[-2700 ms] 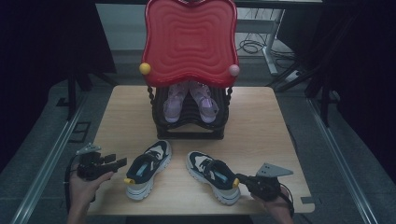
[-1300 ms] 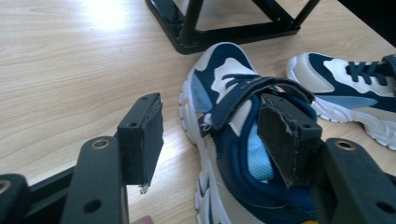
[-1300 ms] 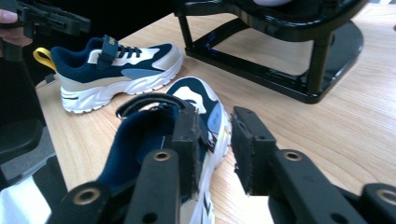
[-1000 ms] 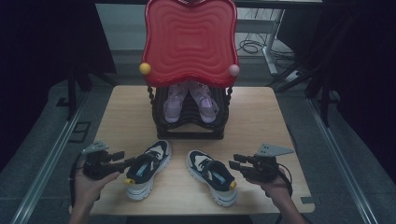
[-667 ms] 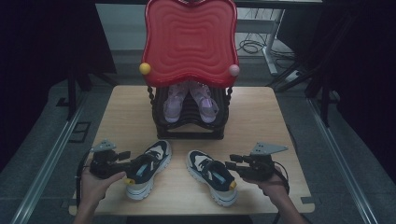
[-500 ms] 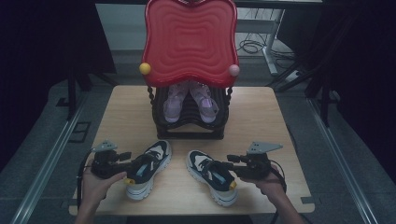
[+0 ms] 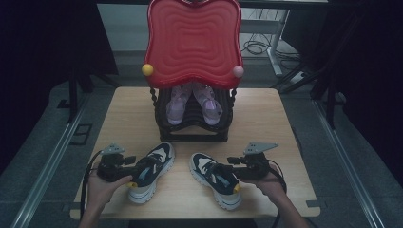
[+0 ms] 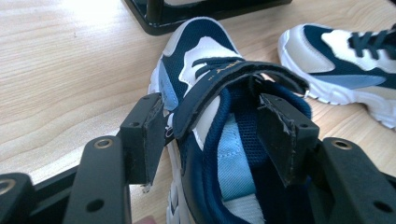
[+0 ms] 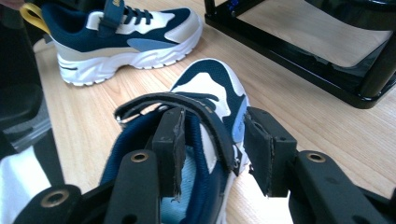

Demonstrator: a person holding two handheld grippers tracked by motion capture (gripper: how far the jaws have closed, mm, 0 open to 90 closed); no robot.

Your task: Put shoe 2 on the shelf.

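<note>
High view: left gripper and right gripper have both moved in from the tabletop edge and now sit at the collars of the left sneaker and right sneaker, in front of the black rack under the red panel. Left gripper view: fingers open, straddling the collar wall and strap; one inside, one outside. Right gripper view: fingers likewise open astride the collar. Judgement: approach finished, closing and lifting remain.
</note>
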